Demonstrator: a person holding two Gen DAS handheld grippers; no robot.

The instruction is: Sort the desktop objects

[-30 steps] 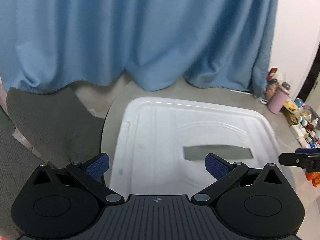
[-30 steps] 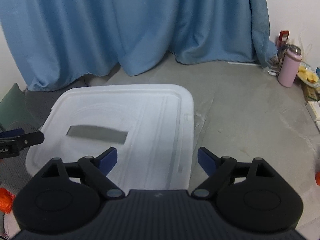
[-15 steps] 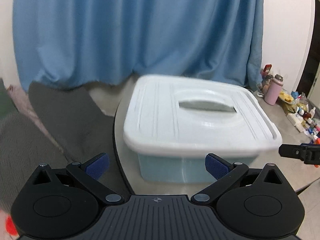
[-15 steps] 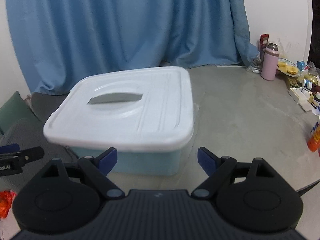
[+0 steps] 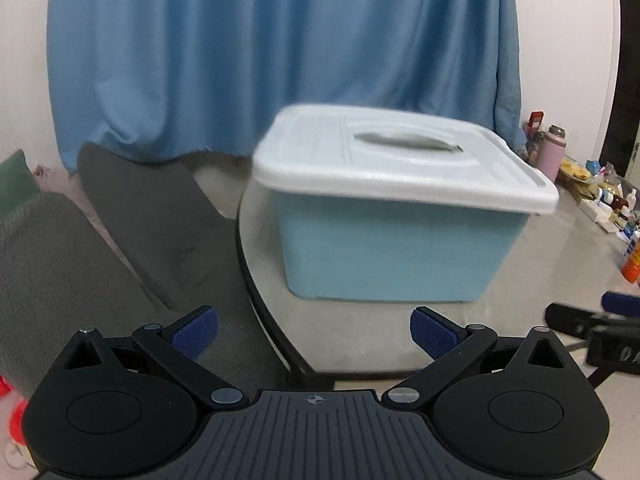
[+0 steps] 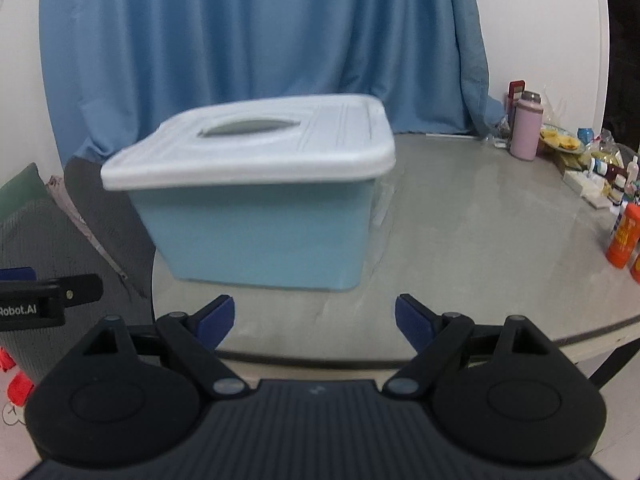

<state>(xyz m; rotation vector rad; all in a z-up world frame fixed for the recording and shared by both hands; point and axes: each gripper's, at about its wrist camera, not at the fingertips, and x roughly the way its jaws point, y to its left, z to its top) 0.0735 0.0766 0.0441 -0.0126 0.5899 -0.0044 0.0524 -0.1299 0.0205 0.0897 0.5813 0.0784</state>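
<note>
1. Left wrist view: the left gripper [image 5: 314, 330] is spread wide with nothing between its blue pads [image 5: 194, 330]. It hangs over the near edge of the table [image 5: 532, 276], one finger over the table and the other over the grey cushion [image 5: 80, 264].
2. Ahead of it a light blue storage box [image 5: 392, 252] stands upright on the table near the table's left edge, with its white lid [image 5: 400, 168] on. A grey slot [image 5: 404, 142] sits in the middle of the lid. The box looks slightly blurred.
3. A blue curtain [image 5: 280, 52] hangs behind the box. At the far right of the table stand a pink flask [image 5: 551, 152], a cluster of small bottles [image 5: 616, 204] and an orange bottle [image 5: 631, 262]; the small ones are too tiny to identify.
4. The tip of the right gripper [image 5: 600, 330] shows at the right edge, beside the left one and apart from the box.
5. Right wrist view: the right gripper [image 6: 314, 320] is also released, pads [image 6: 414, 320] far apart and gripping nothing, just over the near rim of the table [image 6: 500, 248].
6. The storage box [image 6: 260, 236] stands ahead and a little left, lid [image 6: 256, 148] closed, near the gripper but not touching it.
7. The left gripper [image 6: 44, 294] shows at the left edge over the cushion [image 6: 48, 240]. The pink flask [image 6: 527, 130] and the orange bottle [image 6: 622, 236] stand well apart from the box on the right, with the curtain [image 6: 260, 32] behind.
</note>
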